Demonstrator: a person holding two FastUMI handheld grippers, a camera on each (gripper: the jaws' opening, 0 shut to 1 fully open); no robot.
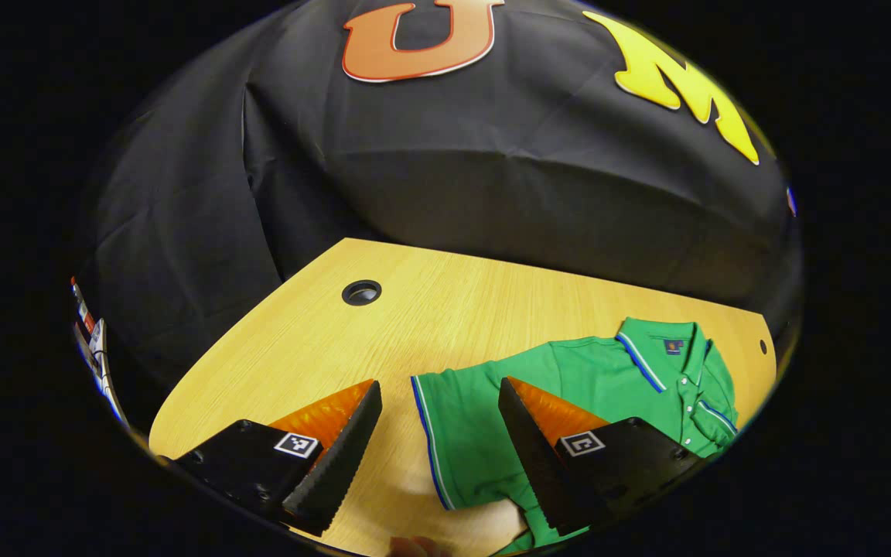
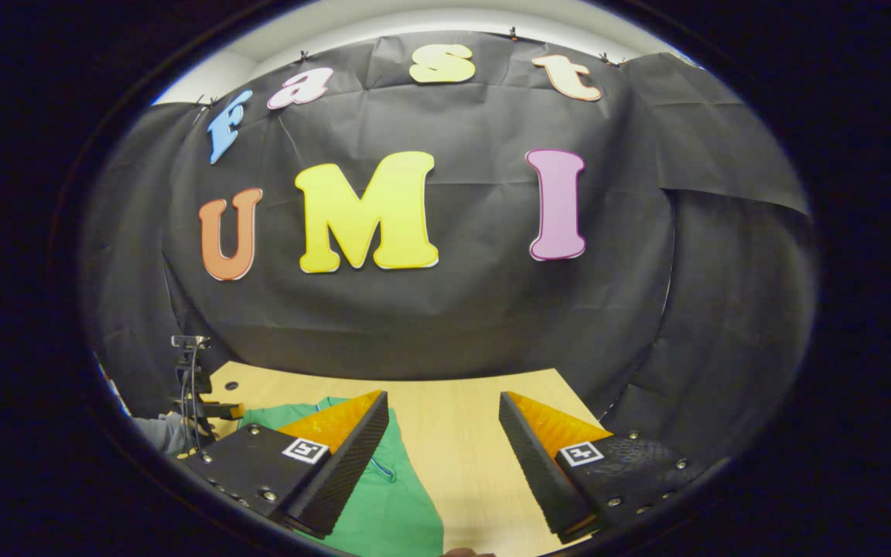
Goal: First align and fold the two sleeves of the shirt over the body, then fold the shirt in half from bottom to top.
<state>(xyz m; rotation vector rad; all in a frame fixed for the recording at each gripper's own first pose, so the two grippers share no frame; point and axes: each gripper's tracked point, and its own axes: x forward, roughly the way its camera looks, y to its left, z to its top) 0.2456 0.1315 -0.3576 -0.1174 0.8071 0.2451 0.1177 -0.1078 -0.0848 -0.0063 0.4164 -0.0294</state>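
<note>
Shirt (image 1: 569, 387) lies flat on the table (image 1: 430, 309), one sleeve (image 1: 453, 433) between my left gripper (image 1: 439, 433)'s spread, empty fingers; my right gripper (image 2: 443, 449) hangs released over the shirt's edge. I think a shallow pinch could drag the whole shirt askew. Bare wood beyond it leaves me room, though the table edge sits near.

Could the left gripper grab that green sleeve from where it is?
Probably yes: the left gripper is open, the sleeve edge lies flat on the table between its fingers, and nothing blocks it.
</note>
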